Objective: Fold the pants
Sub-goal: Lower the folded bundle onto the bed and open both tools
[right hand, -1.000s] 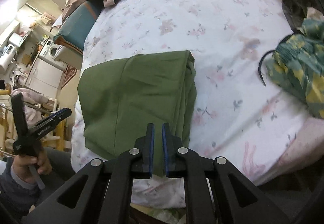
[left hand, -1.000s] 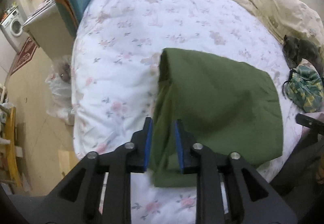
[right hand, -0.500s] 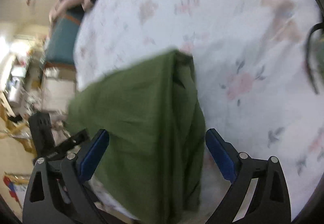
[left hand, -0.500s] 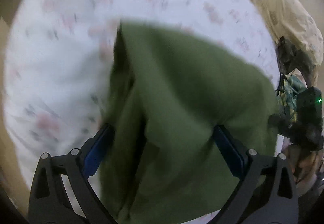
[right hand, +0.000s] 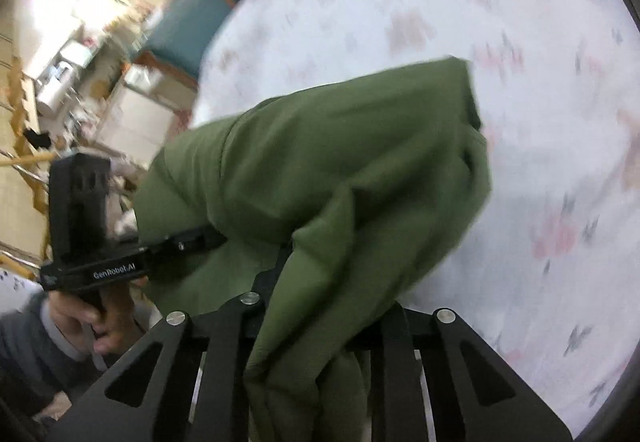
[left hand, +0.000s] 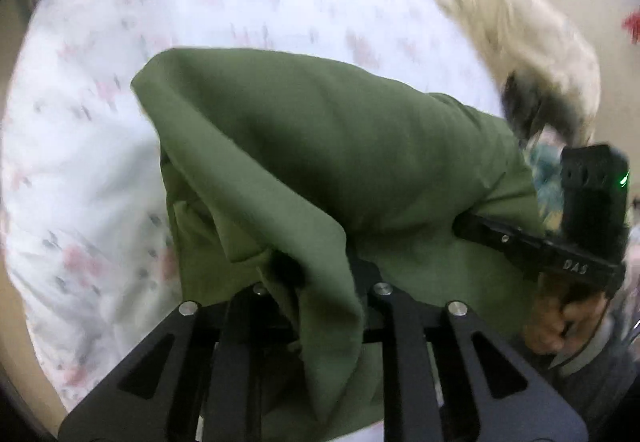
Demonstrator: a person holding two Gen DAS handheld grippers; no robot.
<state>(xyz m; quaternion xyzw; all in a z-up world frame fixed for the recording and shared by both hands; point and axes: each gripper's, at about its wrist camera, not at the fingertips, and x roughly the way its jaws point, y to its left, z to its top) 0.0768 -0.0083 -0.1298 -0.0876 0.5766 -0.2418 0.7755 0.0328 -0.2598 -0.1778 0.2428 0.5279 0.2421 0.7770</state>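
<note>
Two fisheye views look down two hand-held grippers at a bed, and both pictures are blurred.

In the left wrist view, the bed [left hand: 100, 146] fills the left and top, covered in a white sheet with a faint pink flower print. At the centre are the pants [left hand: 340, 146], a folded bundle of olive green cloth. Their near edge is bunched up and draped over the left gripper [left hand: 316, 282] at the bottom centre. Its jaws are buried in the fabric, and they appear to be closed on it, with a fold of cloth hanging down between the black finger frames. To the upper right a cream blanket [left hand: 500, 14] lies heaped along the far side of the bed. At the right edge the right gripper [left hand: 472, 228] pokes into the right side of the pants, held by a hand [left hand: 560, 316] in a grey sleeve. A green light glows on its black body.

In the right wrist view, a cluttered room shows at the far left, with a teal cushion [right hand: 188, 26] above it. The left gripper [right hand: 212, 238] comes in from the left, its tip hidden under the green cloth, gripped by a hand [right hand: 92, 318]. The pants [right hand: 340, 162] sit in the middle, lifted and crumpled. Their near edge falls over the right gripper [right hand: 320, 282] at the bottom, whose jaws are covered by cloth and seem clamped on it. The flowered bed [right hand: 540, 102] fills the right.
</note>
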